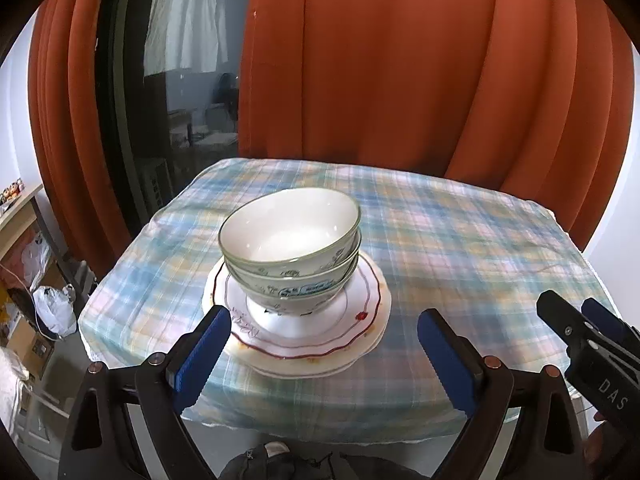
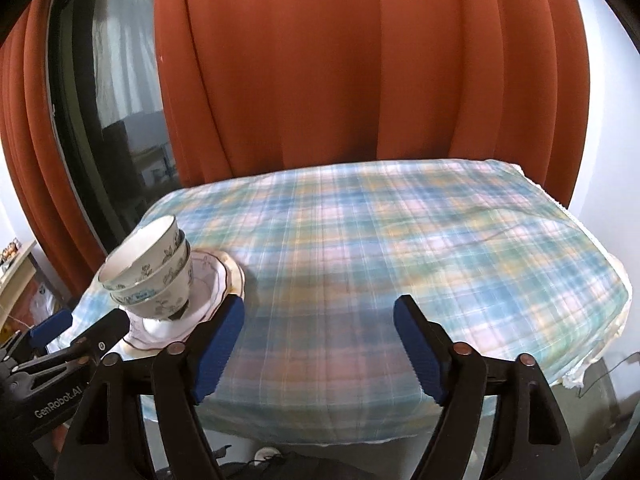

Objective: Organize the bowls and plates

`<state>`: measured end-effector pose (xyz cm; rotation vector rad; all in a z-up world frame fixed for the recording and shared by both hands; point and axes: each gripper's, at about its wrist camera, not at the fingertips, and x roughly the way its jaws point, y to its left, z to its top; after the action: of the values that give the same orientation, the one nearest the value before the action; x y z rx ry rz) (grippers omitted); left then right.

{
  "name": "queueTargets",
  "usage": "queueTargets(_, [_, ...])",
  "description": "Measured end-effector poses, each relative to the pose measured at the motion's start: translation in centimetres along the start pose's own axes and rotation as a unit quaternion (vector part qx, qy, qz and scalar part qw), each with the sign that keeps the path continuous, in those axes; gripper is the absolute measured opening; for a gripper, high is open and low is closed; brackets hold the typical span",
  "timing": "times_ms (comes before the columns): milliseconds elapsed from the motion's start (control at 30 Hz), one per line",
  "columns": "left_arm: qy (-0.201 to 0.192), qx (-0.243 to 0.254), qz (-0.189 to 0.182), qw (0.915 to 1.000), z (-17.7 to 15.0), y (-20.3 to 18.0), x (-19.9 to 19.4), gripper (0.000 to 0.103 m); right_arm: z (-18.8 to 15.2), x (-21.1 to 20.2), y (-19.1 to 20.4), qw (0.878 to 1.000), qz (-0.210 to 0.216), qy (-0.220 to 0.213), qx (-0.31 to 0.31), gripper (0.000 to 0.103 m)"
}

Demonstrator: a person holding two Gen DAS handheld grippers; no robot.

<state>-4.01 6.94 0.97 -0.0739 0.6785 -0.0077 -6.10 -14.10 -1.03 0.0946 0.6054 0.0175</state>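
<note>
Three white bowls with blue-green flower prints are nested in a stack [image 1: 290, 254] on a pile of scalloped white plates [image 1: 360, 312] with a red rim line. The pile rests on the plaid tablecloth [image 1: 460, 248]. My left gripper [image 1: 326, 330] is open just in front of the plates, nothing between its blue pads. The right gripper [image 1: 576, 316] shows at the right edge of the left wrist view. In the right wrist view the bowl stack [image 2: 154, 276] and plates [image 2: 212, 280] lie at the left. My right gripper [image 2: 320, 320] is open over bare cloth, holding nothing.
An orange curtain [image 1: 400, 60] hangs behind the table, with a dark window [image 1: 180, 80] to its left. A shelf [image 1: 20, 208], boxes and a white bag [image 1: 54, 308] stand on the floor at the left. The table's right edge [image 2: 592, 320] drops off near a white wall.
</note>
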Motion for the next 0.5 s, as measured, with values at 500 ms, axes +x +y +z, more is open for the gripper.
queueTargets(500, [-0.01, 0.017, 0.004, 0.9998, 0.3, -0.5, 0.1, 0.101, 0.3, 1.0, 0.0, 1.0, 0.007, 0.012, -0.004, 0.086])
